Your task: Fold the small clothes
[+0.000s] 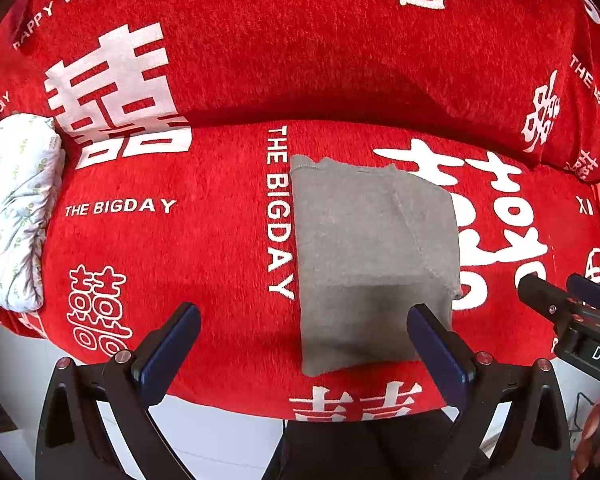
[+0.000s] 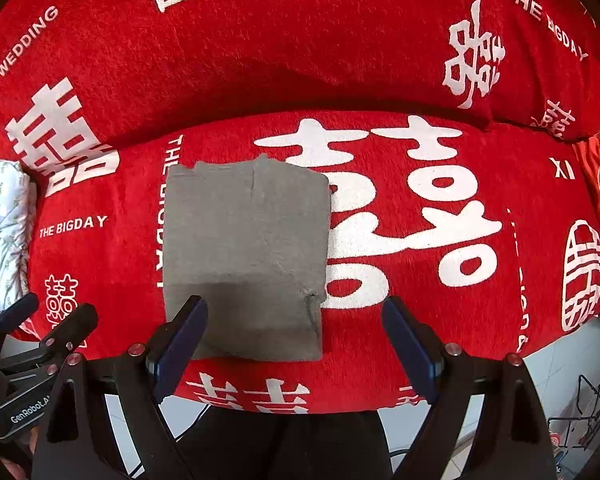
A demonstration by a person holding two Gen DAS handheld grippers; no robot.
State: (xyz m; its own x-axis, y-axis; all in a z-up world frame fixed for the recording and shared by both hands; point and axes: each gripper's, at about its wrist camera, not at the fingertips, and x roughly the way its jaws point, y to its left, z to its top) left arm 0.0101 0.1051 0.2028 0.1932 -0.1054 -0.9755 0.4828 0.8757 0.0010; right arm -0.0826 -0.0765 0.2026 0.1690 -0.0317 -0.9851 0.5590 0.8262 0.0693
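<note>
Red sofa cover (image 1: 220, 248) printed with white characters, bearing a folded grey garment (image 1: 374, 256) lying flat near its front edge. Left tool (image 1: 304, 344) and right tool (image 2: 294, 336) hover above the garment's near edge, both spread wide, gripping nothing.

Open red cover (image 2: 420, 280) lies right of the folded grey garment (image 2: 244, 256); a white bundle (image 2: 4, 232) blocks far left.
</note>
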